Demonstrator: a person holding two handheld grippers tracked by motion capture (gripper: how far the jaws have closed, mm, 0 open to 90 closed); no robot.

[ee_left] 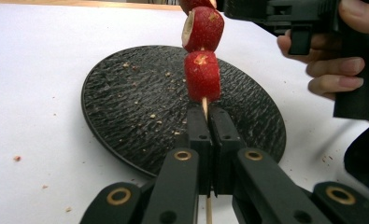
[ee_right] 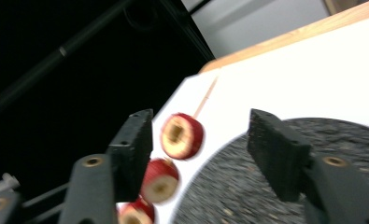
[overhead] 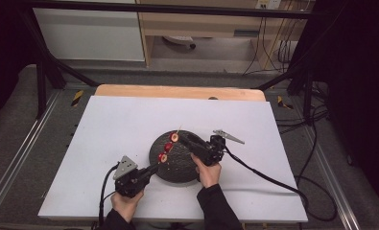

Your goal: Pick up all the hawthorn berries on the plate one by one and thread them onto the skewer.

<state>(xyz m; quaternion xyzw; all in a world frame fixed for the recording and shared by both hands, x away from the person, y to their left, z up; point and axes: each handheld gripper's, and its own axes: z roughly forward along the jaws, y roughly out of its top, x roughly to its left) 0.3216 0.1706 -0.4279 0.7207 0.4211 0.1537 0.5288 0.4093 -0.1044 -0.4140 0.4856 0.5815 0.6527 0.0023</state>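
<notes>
A broad white surface (overhead: 129, 120), smooth and matte, is seen laid over a wooden top whose pale edge is exposed along the far side. Near its middle a round black plate (overhead: 175, 170) is set; its face is rough and finely ridged, like slate, and it is dotted with pale crumbs in the left gripper view (ee_left: 126, 107). A few crumbs are scattered on the white beside it.

The left tongs (overhead: 154, 167) are made of black plastic with brass-coloured rivets, and a grey three-cornered plate is carried on top. Their jaws are pressed together on the lower end of a thin wooden skewer (ee_left: 204, 106), which is held slanting above the plate.

The right tongs (overhead: 183, 139), of the same black build, are held over the plate from the right. Their jaws stand apart, with nothing pressed between the flat pads; the topmost fruit piece (ee_right: 182, 136) is seen between them, untouched.

Three fruit pieces (overhead: 168, 147) are threaded on the skewer, one after another. They are short, rounded and red-skinned, with pale cream cut faces and a hollow centre. The bare pointed tip (ee_right: 205, 99) of the skewer projects beyond the topmost piece.
</notes>
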